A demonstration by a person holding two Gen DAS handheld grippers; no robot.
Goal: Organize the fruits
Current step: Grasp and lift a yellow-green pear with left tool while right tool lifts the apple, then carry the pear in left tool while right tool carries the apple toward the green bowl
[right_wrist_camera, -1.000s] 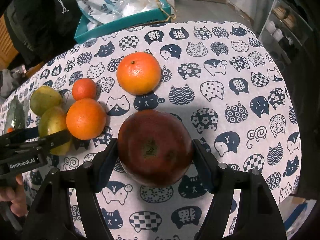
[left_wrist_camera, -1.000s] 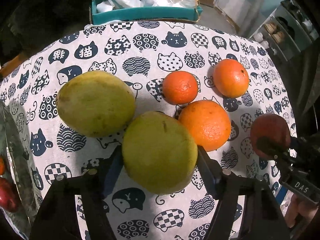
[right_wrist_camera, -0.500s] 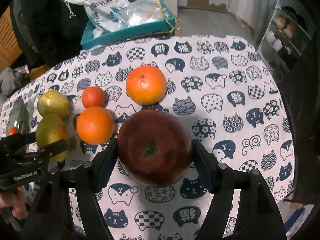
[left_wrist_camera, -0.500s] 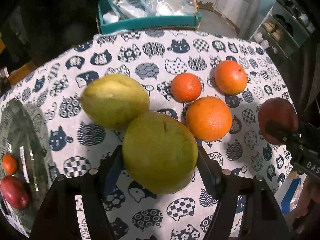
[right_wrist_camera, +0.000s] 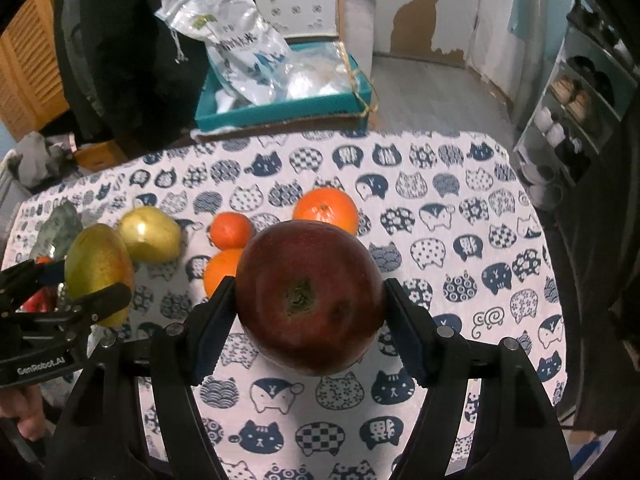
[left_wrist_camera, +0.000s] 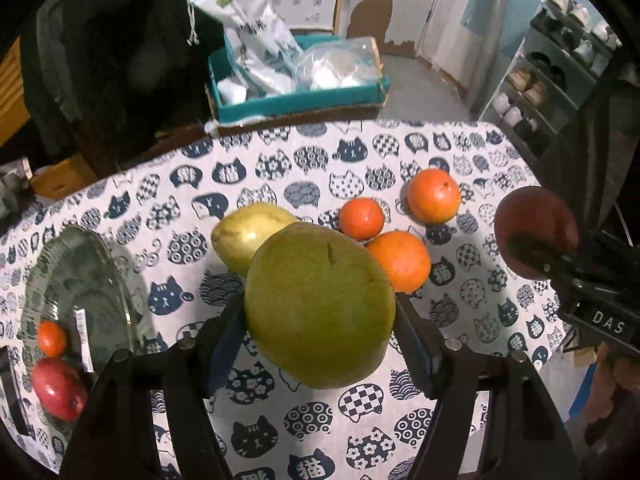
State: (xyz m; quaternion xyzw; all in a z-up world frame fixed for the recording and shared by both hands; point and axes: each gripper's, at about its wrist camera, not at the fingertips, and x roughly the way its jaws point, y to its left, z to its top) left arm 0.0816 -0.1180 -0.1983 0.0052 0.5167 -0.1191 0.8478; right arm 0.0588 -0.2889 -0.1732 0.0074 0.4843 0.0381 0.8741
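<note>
Holding a big green pear point(left_wrist_camera: 320, 304), the left gripper point(left_wrist_camera: 320, 336) has its jaws pressed on both sides of the fruit's widest part, lifted off the cat-print tablecloth point(left_wrist_camera: 280, 432). Left view: a second pear point(left_wrist_camera: 248, 232) lies on the cloth just behind it, three oranges point(left_wrist_camera: 400, 260) clustered to the right. Glass plate point(left_wrist_camera: 80, 272) sits at far left with a red apple point(left_wrist_camera: 60, 394) and a small orange point(left_wrist_camera: 51, 338) on it, likely the drop spot. Right gripper's apple point(left_wrist_camera: 534, 228) shows at the right edge, off the table.

Right view: right gripper point(right_wrist_camera: 308, 320) is clamped on a dark red apple point(right_wrist_camera: 310, 296), stem end facing the camera, held above the cloth. Left gripper with its pear point(right_wrist_camera: 98, 268) is visible at left, near the plate point(right_wrist_camera: 60, 224). A teal box point(right_wrist_camera: 280, 108) with bags sits beyond the table.

Handling guess: both fruits are firm, smooth-skinned, moderately heavy, round, so they could roll when released. Pear bruises easily; grip across the widest middle, light squeeze, set down gently.
</note>
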